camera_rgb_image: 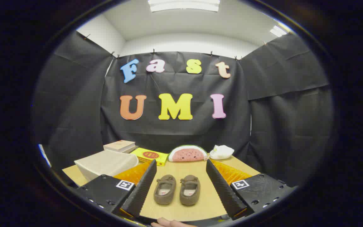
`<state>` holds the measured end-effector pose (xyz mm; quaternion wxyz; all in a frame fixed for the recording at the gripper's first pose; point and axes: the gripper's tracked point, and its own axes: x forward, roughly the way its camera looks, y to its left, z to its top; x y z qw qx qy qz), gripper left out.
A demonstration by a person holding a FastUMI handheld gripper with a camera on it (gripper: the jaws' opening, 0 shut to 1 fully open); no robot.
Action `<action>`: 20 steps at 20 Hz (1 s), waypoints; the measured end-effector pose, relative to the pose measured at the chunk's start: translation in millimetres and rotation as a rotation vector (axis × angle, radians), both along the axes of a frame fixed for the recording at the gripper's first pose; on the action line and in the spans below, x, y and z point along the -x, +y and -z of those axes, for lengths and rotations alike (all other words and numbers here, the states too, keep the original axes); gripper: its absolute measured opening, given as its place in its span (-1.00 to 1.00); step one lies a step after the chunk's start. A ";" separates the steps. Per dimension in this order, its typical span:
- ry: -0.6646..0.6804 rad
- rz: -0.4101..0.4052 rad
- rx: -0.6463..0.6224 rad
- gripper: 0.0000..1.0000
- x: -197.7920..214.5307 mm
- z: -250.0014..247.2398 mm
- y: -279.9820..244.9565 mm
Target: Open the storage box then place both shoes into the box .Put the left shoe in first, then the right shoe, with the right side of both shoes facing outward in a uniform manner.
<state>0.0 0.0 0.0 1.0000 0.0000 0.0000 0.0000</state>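
A staged recording booth: black cloth walls (279, 119) pinned around a wooden table (181, 208).

The gripper (181, 186) has black ribbed fingers (143, 189), orange textured panels, black screw-studded blocks with white square markers.

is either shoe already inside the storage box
No: both brown slip-on shoes sit side by side on the wooden table, between the open hand-held gripper fingers.

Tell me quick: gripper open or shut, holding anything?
Gripper: open, holding nothing; both shoes sit on the table between its fingers.
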 end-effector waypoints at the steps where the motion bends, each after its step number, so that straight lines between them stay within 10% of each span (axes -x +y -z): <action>1: -0.004 0.000 0.004 0.92 0.9 0.8 1.5; 20: 0.055 -0.049 -0.049 0.91 -26.9 24.7 4.0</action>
